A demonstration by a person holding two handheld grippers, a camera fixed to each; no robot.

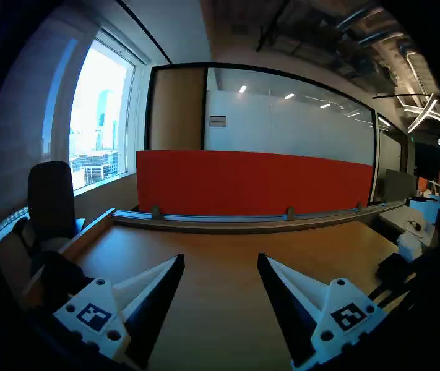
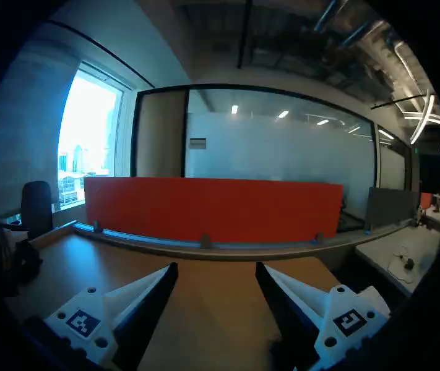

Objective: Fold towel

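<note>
Left gripper (image 1: 220,260): jaws spread wide, nothing between them, just bare wooden desk (image 1: 319,241) under the 2 white fingers (image 1: 142,284). Each finger carries a square black-and-white tag (image 1: 93,316) near its base. Right gripper (image 2: 215,267) is the same: wide apart, holding nothing, hanging over the same kind of wood top. Honestly can't tell where the towel is from these 2 views.

Moving outward, a metal rail (image 1: 220,217) runs along the far edge of the desk, and a red divider (image 1: 250,182) stands upright right behind it. Behind that is a glass wall (image 1: 288,120) with ceiling lights reflected in it, plus a wood-coloured panel (image 1: 177,108) at its left end. A big bright window (image 1: 99,136) sits off to the left, with city buildings outside. A black chair (image 1: 51,198) stands near the desk's left corner, under the window.

In the left gripper view there's some dark thing (image 1: 396,269) at the right edge of the desk, too murky to identify. In the right gripper view a paler desk (image 2: 393,253) sits past the right end, with a cable lying on it.
</note>
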